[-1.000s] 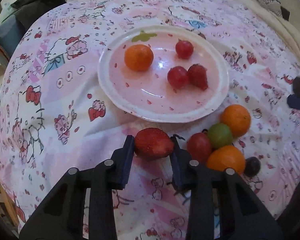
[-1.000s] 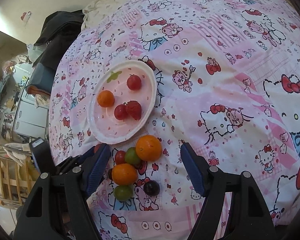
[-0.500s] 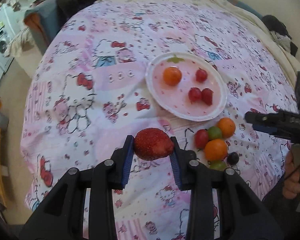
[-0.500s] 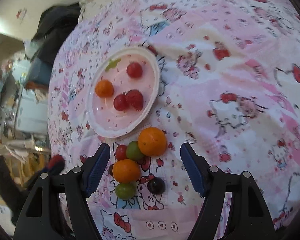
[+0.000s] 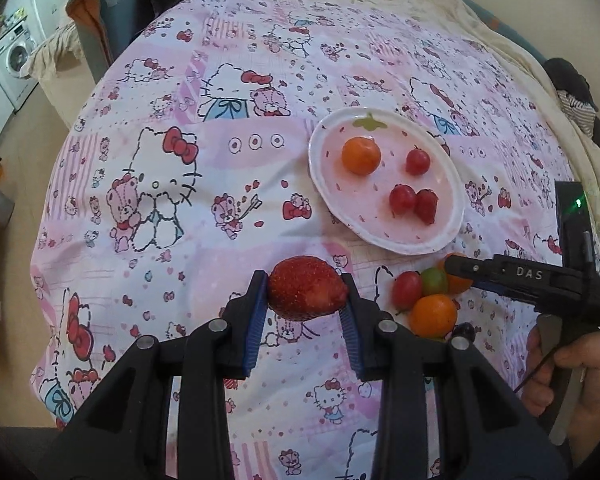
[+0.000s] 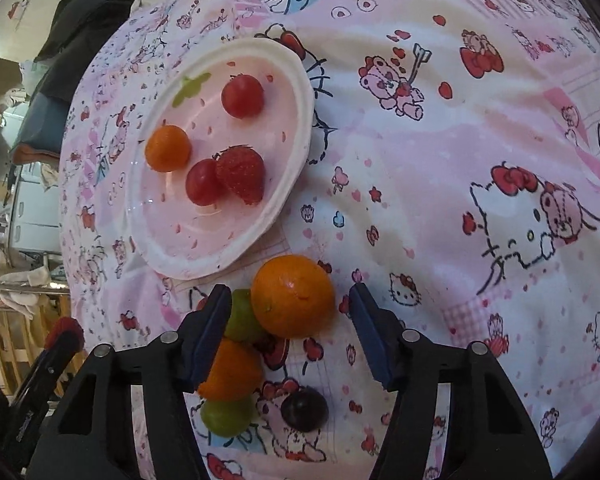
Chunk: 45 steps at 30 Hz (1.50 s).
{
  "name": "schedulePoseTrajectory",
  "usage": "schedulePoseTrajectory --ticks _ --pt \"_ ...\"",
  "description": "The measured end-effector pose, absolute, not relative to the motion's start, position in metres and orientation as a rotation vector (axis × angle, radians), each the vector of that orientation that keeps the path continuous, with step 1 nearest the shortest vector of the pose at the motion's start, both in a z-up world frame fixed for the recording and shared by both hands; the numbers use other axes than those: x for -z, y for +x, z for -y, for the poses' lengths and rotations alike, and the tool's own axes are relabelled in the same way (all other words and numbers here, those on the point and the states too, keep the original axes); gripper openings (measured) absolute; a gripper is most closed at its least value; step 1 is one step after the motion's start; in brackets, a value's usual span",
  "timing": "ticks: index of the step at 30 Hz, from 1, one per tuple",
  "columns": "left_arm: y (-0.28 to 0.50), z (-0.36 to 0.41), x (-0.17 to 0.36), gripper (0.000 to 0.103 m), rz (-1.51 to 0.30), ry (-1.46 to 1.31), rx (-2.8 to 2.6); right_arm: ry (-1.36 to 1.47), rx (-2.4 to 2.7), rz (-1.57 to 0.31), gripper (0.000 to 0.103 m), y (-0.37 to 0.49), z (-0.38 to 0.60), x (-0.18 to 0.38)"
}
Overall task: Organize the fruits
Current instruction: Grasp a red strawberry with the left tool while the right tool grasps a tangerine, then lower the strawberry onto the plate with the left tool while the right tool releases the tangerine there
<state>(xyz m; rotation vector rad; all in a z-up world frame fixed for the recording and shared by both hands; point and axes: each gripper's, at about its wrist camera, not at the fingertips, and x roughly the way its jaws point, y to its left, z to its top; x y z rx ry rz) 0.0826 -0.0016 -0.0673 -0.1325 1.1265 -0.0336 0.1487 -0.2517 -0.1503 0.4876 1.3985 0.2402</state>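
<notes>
Pink cartoon-cat printed bedsheet (image 5: pixel 172 208) carries an oval white plate with pink centre (image 6: pixel 296 128), holding a small orange, two red cherry tomatoes and a strawberry. Right gripper (image 6: pixel 286 330) has its jaws apart, straddling the large round orange (image 6: pixel 294 296) on the sheet just below the plate. Left gripper (image 5: pixel 305 296) is clamped on a red strawberry (image 5: pixel 306 293), held above the sheet, left of the loose fruit cluster.

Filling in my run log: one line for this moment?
left gripper: shut on strawberry | right gripper: open around orange | plate: four fruits

Red strawberry (image 5: pixel 307 294) (held aloft), others on plate (image 5: pixel 452 227)
</notes>
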Motion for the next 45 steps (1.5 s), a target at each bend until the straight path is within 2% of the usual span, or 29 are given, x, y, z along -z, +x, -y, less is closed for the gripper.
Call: schedulePoseTrajectory --ticks 4,5,8,28,37,45 --pt "0.084 0.005 0.071 0.031 -1.136 -0.126 0.037 0.42 -0.243 -1.398 0.061 0.149 0.246 0.151" --pt "0.084 0.005 0.071 0.031 -1.136 -0.129 0.037 0.42 -0.254 -1.394 0.051 0.148 0.245 0.15" --pt "0.085 0.005 0.071 0.031 -1.132 -0.122 0.035 0.418 -0.26 -1.385 0.045 0.148 0.248 0.148" --pt "0.074 0.0 0.064 0.031 -1.059 -0.052 -0.003 0.525 -0.205 -1.263 0.044 0.117 0.302 0.112" --pt "0.071 -0.003 0.047 0.031 -0.998 -0.04 -0.006 0.602 -0.227 -1.09 0.044 0.109 0.335 0.062" --pt "0.094 -0.005 0.021 0.031 -0.927 -0.042 -0.007 0.613 -0.32 -0.981 0.044 0.135 0.32 0.027"
